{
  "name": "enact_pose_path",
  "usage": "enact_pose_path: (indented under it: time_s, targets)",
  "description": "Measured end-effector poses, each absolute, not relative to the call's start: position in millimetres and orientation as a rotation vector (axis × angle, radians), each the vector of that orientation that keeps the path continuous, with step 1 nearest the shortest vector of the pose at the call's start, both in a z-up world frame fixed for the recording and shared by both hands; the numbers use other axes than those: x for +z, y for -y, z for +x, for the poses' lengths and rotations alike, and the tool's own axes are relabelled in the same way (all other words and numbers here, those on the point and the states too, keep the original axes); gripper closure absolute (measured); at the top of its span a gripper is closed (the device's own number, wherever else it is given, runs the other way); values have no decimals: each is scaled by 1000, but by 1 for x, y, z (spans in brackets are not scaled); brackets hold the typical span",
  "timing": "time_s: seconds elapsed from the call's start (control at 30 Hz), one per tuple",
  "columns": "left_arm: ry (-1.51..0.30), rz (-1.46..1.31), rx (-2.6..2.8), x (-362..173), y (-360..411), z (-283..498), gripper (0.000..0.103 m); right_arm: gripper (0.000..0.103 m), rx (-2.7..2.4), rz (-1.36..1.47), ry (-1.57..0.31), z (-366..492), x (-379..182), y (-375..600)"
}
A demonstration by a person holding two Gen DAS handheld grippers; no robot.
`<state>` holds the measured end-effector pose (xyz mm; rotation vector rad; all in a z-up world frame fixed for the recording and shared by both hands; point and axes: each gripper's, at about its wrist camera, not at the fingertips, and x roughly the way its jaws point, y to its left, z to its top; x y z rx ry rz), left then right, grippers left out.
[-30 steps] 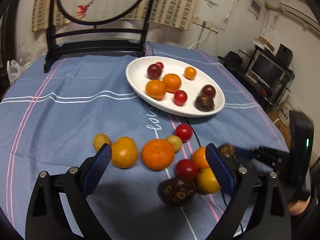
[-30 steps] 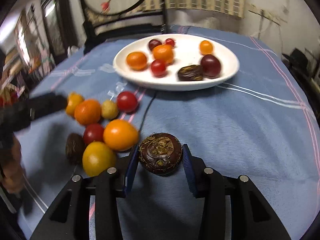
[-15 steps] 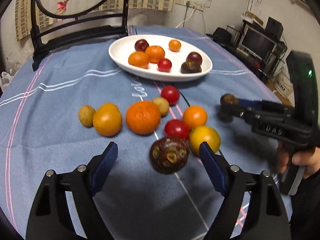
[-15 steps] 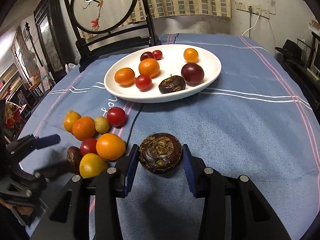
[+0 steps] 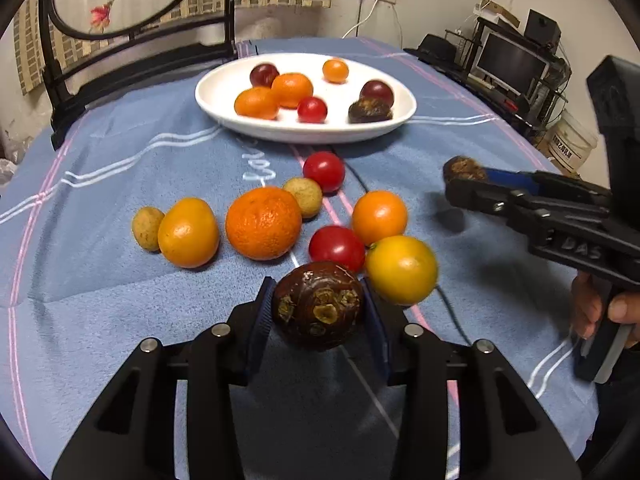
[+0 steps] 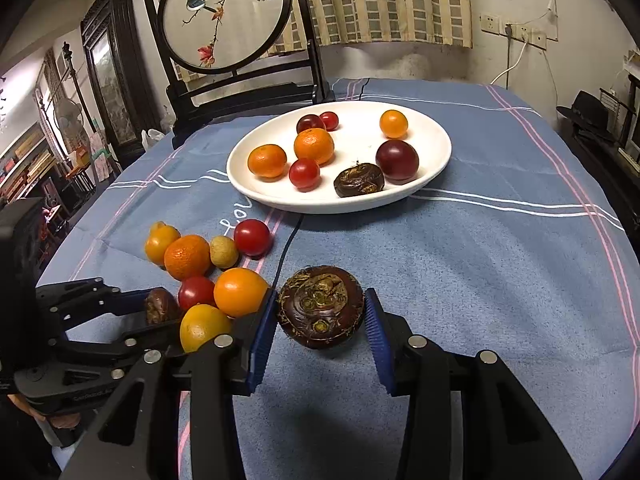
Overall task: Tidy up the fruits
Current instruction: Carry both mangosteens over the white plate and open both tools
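My left gripper (image 5: 317, 312) is shut on a dark brown water chestnut (image 5: 318, 305) at the near edge of a cluster of loose fruit. My right gripper (image 6: 320, 312) is shut on another dark brown chestnut (image 6: 321, 306), held over the blue cloth; it also shows in the left wrist view (image 5: 464, 168). A white oval plate (image 5: 224, 92) at the back holds several fruits: oranges, tomatoes, plums and a chestnut. Loose fruit includes a large orange (image 5: 263, 223), a yellow citrus (image 5: 401, 270) and a red tomato (image 5: 337, 247).
A blue striped cloth (image 6: 500, 260) covers the round table. A dark chair back with a round embroidered panel (image 6: 226, 16) stands behind the plate. A black cable (image 6: 290, 240) runs from the plate towards me. Shelves and a monitor (image 5: 512, 64) stand off right.
My left gripper moved forward and closed on the chestnut that lay between its open fingers. The right gripper kept its chestnut and lifted, its view rising.
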<state>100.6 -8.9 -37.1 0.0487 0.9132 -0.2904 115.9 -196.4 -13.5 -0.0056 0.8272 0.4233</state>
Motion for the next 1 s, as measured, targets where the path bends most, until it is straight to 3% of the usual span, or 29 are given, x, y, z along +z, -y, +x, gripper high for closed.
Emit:
enact_pose_path:
  time_s: [0.23, 0.47, 0.63, 1.0]
  targets:
    - [-815, 50, -326, 5, 14, 99, 61, 59, 407, 37, -797, 116, -5, 201]
    - [-771, -41, -290, 38, 9, 153, 61, 59, 438, 15, -701, 127, 40, 191]
    - [-798, -90, -224, 35, 6, 205, 61, 59, 441, -30, -665, 159, 52, 175]
    - [-846, -67, -105, 12, 6, 281, 61, 59, 412, -48, -767, 224, 7, 156]
